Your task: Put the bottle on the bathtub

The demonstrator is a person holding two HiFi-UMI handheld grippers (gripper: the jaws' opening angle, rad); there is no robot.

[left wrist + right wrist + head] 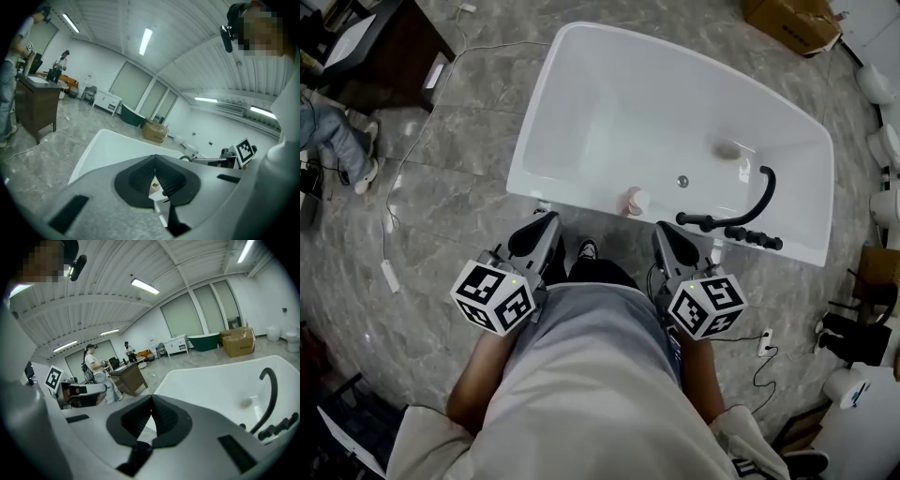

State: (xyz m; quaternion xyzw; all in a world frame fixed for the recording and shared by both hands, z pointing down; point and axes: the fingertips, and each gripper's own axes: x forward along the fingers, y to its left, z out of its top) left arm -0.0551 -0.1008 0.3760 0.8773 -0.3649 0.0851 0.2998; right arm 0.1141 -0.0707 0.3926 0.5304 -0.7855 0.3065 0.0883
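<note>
Bottle (633, 200) seen on near rim of bathtub (619, 103), left gripper (548, 218) jaws together, nothing held, right gripper (662, 229) likewise closed, empty, both held near rim.

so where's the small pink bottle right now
In the head view the small pink bottle sits on the white bathtub's near rim, left of the curved black faucet.

- Bright, even indoor light falls from ceiling strip lamps (146, 41); shadows on the floor (450, 150) are soft.
- The white bathtub (609, 103) looks slightly washed out.
- Both gripper views bend strongly, with dark vignetted corners and mild softness.
</note>
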